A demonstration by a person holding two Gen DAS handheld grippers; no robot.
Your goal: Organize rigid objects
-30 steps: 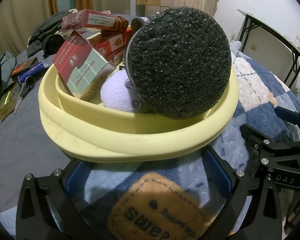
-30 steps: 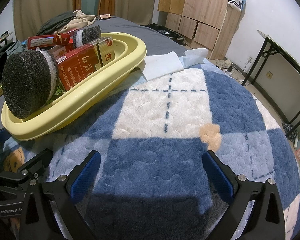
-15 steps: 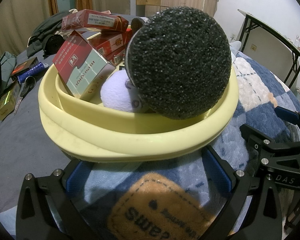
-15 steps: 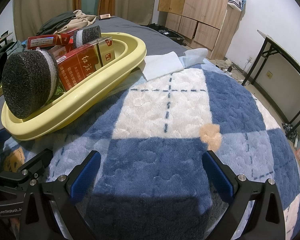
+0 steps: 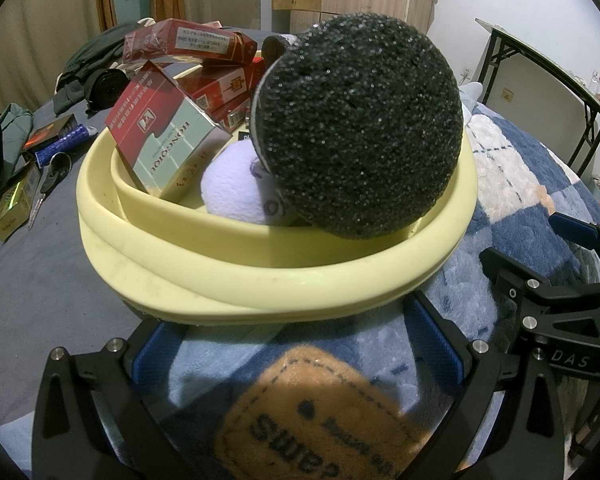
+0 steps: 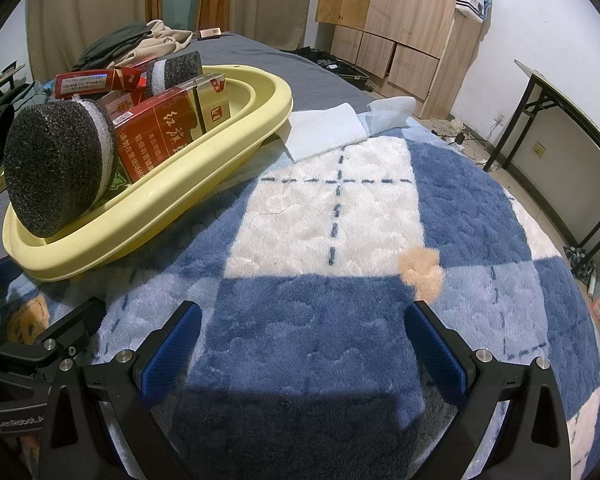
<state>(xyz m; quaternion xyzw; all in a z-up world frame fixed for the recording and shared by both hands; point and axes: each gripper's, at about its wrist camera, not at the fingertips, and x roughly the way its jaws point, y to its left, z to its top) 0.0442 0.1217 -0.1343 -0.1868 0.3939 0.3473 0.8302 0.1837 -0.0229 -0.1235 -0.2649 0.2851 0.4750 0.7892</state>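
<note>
A pale yellow oval basin (image 5: 260, 284) (image 6: 148, 216) rests on a blue and white plush blanket (image 6: 340, 216). It holds a big black foam disc (image 5: 360, 128) (image 6: 56, 168), several red cigarette cartons (image 5: 160, 128) (image 6: 160, 132), a white soft lump (image 5: 232, 184) and a second smaller foam disc (image 6: 176, 74). My left gripper (image 5: 296, 352) stands open just in front of the basin's near rim, holding nothing. My right gripper (image 6: 304, 348) is open over bare blanket, to the right of the basin.
Loose boxes, scissors (image 5: 48, 184) and a blue-handled tool (image 5: 64, 144) lie on the grey sheet left of the basin. Folded white cloths (image 6: 328, 130) sit beyond the basin. A black-legged table (image 6: 572, 128) and wooden cabinets (image 6: 400, 20) stand to the right.
</note>
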